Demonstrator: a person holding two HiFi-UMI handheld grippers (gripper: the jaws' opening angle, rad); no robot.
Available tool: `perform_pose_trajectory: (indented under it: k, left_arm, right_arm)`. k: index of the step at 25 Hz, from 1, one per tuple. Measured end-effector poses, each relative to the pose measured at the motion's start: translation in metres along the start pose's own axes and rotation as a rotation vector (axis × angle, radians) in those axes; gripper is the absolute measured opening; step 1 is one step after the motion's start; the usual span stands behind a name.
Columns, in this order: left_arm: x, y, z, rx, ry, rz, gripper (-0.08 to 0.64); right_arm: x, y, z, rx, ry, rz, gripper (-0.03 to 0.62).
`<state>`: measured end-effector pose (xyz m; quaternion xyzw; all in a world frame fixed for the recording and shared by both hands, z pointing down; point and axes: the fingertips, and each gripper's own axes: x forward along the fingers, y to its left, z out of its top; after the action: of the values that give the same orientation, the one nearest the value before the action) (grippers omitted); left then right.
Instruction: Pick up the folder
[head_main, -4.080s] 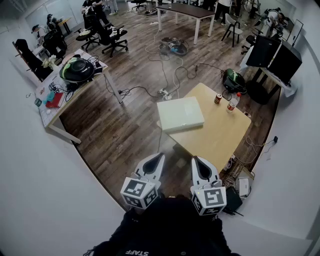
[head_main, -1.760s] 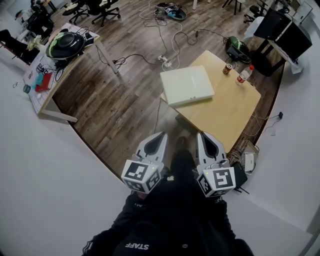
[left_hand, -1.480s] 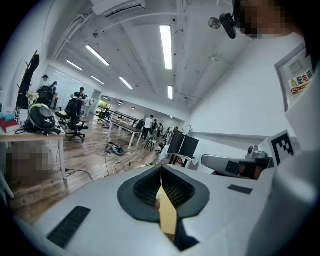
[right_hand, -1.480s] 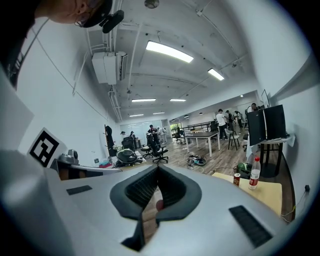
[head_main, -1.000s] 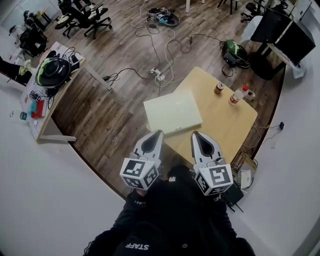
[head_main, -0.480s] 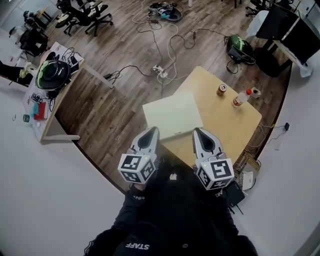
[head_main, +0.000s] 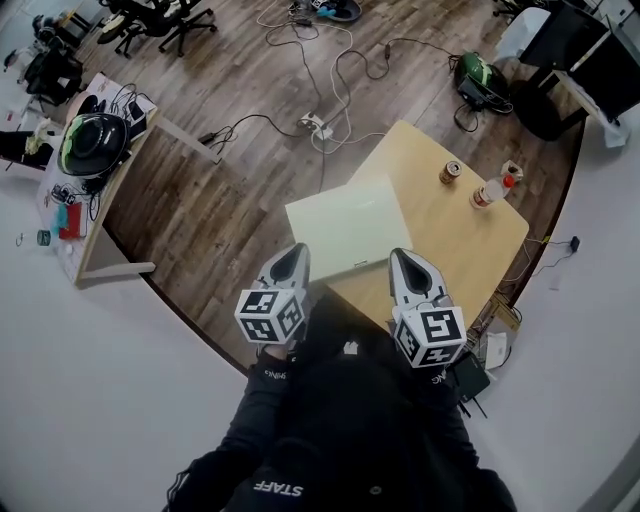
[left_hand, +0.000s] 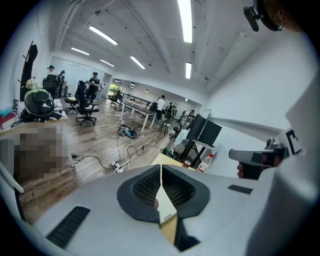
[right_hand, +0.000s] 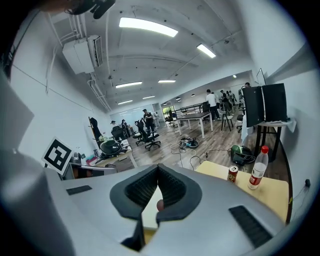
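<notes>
A pale green-white folder (head_main: 345, 228) lies flat on the near left corner of a light wooden table (head_main: 455, 235), overhanging its edge slightly. My left gripper (head_main: 291, 252) is shut and empty, its tip just short of the folder's near left edge. My right gripper (head_main: 401, 257) is also shut and empty, its tip over the table by the folder's near right corner. In the left gripper view the jaws (left_hand: 161, 168) meet with a sliver of the folder (left_hand: 164, 202) showing below them. The right gripper view shows the same closed jaws (right_hand: 158, 168) above the folder (right_hand: 150, 209).
A drink can (head_main: 450, 172) and a plastic bottle (head_main: 491, 191) stand at the table's far side. Cables and a power strip (head_main: 313, 124) lie on the wood floor beyond. A cluttered desk with a helmet (head_main: 88, 143) stands left; monitors (head_main: 590, 55) stand far right.
Both grippers have moved forward and down, from well short of the table to the folder's near edge. Both stay shut.
</notes>
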<state>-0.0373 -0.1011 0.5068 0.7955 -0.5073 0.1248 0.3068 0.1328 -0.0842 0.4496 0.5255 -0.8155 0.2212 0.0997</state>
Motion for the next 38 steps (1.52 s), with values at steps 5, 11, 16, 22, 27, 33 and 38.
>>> perform_pose_trajectory:
  k: [5,11,16,22,27,33,38]
  left_arm:
    - [0.03,0.046,-0.02,-0.027,0.106,0.037,0.038]
    - [0.064,0.094,-0.045,-0.078,0.196,0.056,0.038]
    - [0.089,0.128,-0.064,-0.103,0.251,0.052,0.04]
    - [0.118,0.162,-0.089,-0.149,0.316,0.019,0.05]
    - [0.145,0.181,-0.104,-0.2,0.355,-0.037,0.157]
    - [0.169,0.199,-0.115,-0.283,0.391,-0.109,0.226]
    - [0.185,0.208,-0.124,-0.387,0.394,-0.191,0.298]
  right_arm:
    - [0.036,0.0,-0.015,0.0,0.061,-0.026,0.023]
    - [0.081,0.006,-0.034,-0.001,0.128,-0.03,0.023]
    - [0.111,0.016,-0.047,-0.007,0.173,-0.025,0.023]
    - [0.141,0.024,-0.06,-0.006,0.219,-0.018,0.023]
    - [0.166,0.031,-0.067,-0.008,0.247,0.005,0.023]
    - [0.192,0.04,-0.072,-0.008,0.279,0.025,0.023]
    - [0.208,0.039,-0.081,0.006,0.303,0.033,0.023]
